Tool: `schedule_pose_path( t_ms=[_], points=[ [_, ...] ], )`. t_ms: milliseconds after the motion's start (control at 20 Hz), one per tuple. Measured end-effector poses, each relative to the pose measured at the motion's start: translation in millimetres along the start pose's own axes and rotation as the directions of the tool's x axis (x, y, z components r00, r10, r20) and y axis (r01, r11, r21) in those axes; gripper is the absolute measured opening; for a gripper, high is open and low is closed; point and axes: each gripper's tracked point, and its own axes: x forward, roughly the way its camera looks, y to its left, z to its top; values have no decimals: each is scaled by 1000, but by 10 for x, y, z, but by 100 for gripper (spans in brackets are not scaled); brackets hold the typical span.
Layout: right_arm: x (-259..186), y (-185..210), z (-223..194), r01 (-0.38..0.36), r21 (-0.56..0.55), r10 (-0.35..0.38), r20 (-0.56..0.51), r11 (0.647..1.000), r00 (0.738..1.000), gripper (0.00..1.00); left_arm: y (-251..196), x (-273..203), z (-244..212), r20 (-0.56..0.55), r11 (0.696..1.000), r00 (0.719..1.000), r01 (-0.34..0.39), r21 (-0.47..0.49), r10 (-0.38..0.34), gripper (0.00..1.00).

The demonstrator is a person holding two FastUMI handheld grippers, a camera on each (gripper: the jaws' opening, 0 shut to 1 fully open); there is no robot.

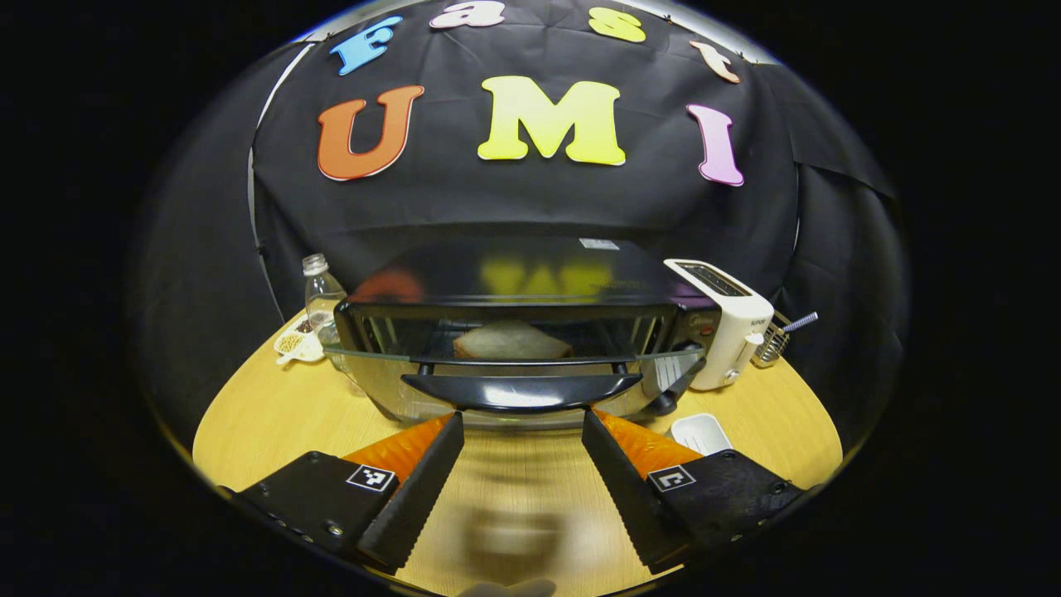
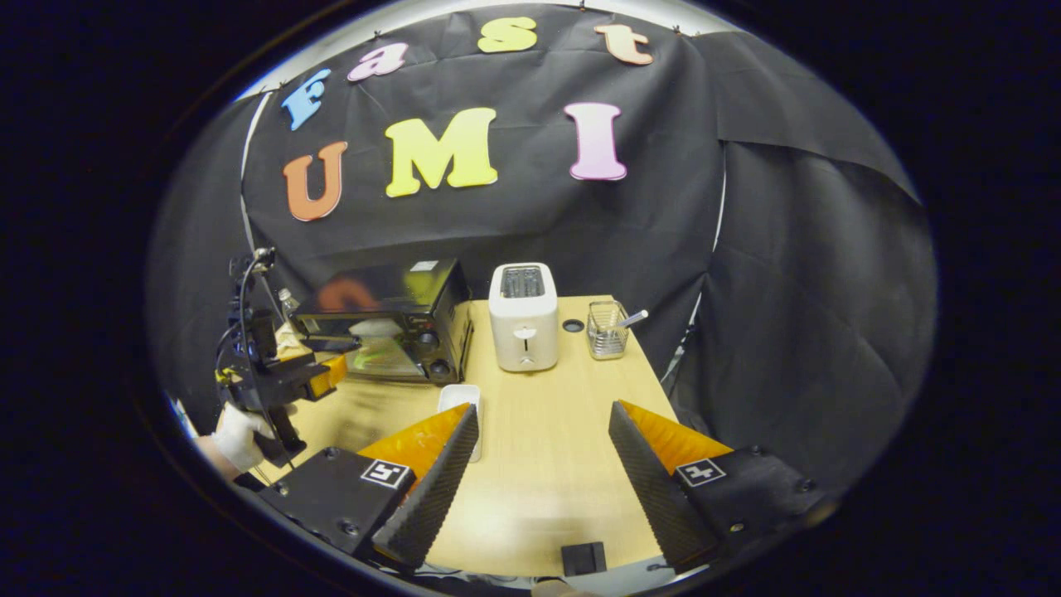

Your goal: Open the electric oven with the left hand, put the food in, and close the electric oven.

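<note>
The black electric oven (image 1: 514,278) stands mid-table with its glass door swung down to near level. A slice of bread (image 1: 511,342) lies on the rack inside. The door's black handle (image 1: 522,391) sits just beyond my left gripper (image 1: 522,423), which is open and not touching it. In the right gripper view the oven (image 2: 390,311) is at the left, and the left gripper (image 2: 327,373), held by a gloved hand (image 2: 236,435), is at the door's front edge. My right gripper (image 2: 543,410) hangs open over the wooden table (image 2: 547,464), holding nothing.
A white toaster (image 1: 721,323) (image 2: 522,327) stands right of the oven, with a wire basket (image 2: 608,329) beyond it. A small white dish (image 1: 700,433) (image 2: 460,398) lies in front of the oven. A bottle (image 1: 319,298) and a dish of grains (image 1: 297,342) stand at its left.
</note>
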Motion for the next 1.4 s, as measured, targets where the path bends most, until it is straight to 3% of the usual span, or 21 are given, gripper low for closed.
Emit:
schedule_pose_path(
  t_ms=[400, 650, 700, 900, 950, 1000, 1050, 1100, 1250, 1400],
  points=[
    [-87, -30, -2, 2, -12, -2, 16, 1000, 1000, 100, -35, -53, -96, -15, 1000, 1000, 3, -12, -4, 95],
    [-175, 102, 68, -18, -38, 20, 44, 999, 999, 100, -6, -349, 35, 28, 1000, 1000, -1, -18, 2, 95],
    [-208, 148, 119, -25, -44, 28, 57, 999, 998, 92, -1, -473, 67, 48, 1000, 999, 1, -14, 0, 95],
    [-340, 380, 404, -51, -81, 61, 127, 995, 990, 92, 59, -1051, 441, 144, 1000, 990, 10, -1, -10, 95],
    [-387, 425, 502, -53, -90, 66, 152, 995, 986, 100, 78, -1218, 546, 165, 1000, 986, 13, -5, -12, 95],
    [-437, 484, 618, -56, -97, 73, 179, 994, 981, 100, 74, -1393, 648, 187, 1000, 982, 20, -13, -17, 95],
    [-496, 550, 726, -63, -103, 83, 203, 993, 976, 92, 92, -1571, 749, 207, 999, 978, 25, -22, -20, 95],
    [-555, 604, 836, -67, -112, 91, 227, 991, 970, 100, 101, -1755, 906, 234, 999, 972, 32, -24, -26, 95],
    [-778, 730, 1142, -64, -134, 103, 309, 989, 945, 100, 195, -2304, 1255, 317, 999, 948, 36, -21, -28, 95],
    [-1065, 876, 1395, -76, -123, 118, 379, 990, 918, 100, 374, -2718, 1548, 383, 1000, 924, -6, -13, 10, 95]
  ],
)
